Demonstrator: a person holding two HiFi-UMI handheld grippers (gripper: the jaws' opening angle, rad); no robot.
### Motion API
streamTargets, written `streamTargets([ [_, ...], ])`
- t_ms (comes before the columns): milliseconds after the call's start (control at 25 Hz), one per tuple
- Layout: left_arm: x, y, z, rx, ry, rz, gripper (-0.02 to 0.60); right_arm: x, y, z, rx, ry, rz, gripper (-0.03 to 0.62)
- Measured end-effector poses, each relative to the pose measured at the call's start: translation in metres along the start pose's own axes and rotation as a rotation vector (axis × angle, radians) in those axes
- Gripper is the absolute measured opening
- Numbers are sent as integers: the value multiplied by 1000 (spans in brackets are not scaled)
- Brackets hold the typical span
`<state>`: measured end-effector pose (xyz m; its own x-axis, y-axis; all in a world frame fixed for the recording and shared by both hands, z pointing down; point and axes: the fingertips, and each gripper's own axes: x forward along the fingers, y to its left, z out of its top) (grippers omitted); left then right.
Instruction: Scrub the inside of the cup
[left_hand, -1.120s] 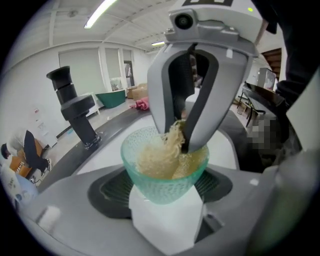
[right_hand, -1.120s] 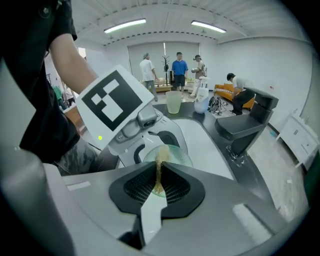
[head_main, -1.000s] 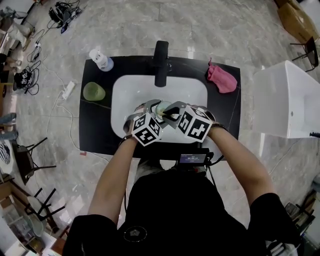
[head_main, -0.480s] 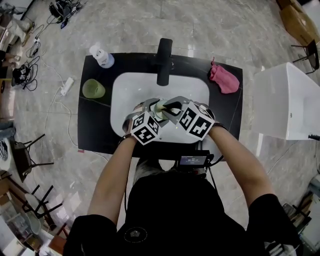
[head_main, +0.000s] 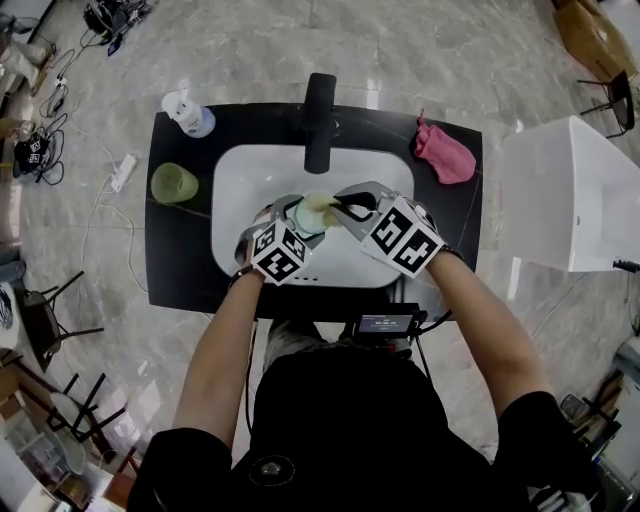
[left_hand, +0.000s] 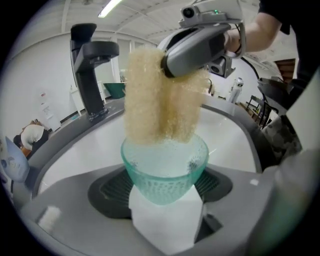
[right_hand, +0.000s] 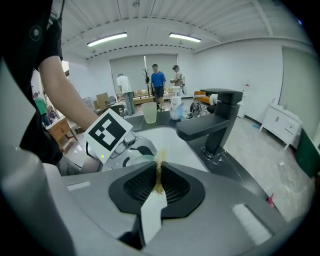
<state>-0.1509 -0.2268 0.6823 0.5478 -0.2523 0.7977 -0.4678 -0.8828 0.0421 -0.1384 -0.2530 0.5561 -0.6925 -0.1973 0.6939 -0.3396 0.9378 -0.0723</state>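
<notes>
Cup (left_hand: 165, 167) of green glass sits pinched between the fingers of our left gripper (left_hand: 162, 189), its mouth turned away from them, over the white sink (head_main: 250, 180). We hold our right gripper (right_hand: 159, 186) with its fingers pressed together on a yellow sponge (left_hand: 157, 97), whose lower end reaches the cup's foamy mouth, just ahead of the left fingers. Beyond both pairs of fingers we see the black tap (head_main: 319, 120).

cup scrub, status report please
Left gripper shut on the cup, held over the sink. Right gripper shut on the sponge, its lower end at the cup's mouth, most of it above the rim. Nothing blocking; faucet stands clear behind.
</notes>
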Motion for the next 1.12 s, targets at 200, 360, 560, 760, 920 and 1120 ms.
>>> streamTargets([
  [200, 9, 4, -7, -16, 14, -9, 367, -13, -21, -5, 40, -15, -66, 37],
  [360, 17, 8, -10, -34, 14, -2, 367, -17, -33, -19, 74, -3, -92, 37],
  [560, 27, 18, -7, -48, -8, 16, 367, -18, -39, -34, 105, 17, -106, 37],
  [760, 44, 28, -5, -68, -30, 52, 367, -16, -37, -50, 148, 39, -119, 37],
  [920, 57, 31, -4, -96, -50, 74, 367, -16, -31, -62, 171, 50, -116, 37],
  [1120, 72, 32, -11, -135, -41, 63, 367, -18, -31, -73, 199, 57, -118, 37],
])
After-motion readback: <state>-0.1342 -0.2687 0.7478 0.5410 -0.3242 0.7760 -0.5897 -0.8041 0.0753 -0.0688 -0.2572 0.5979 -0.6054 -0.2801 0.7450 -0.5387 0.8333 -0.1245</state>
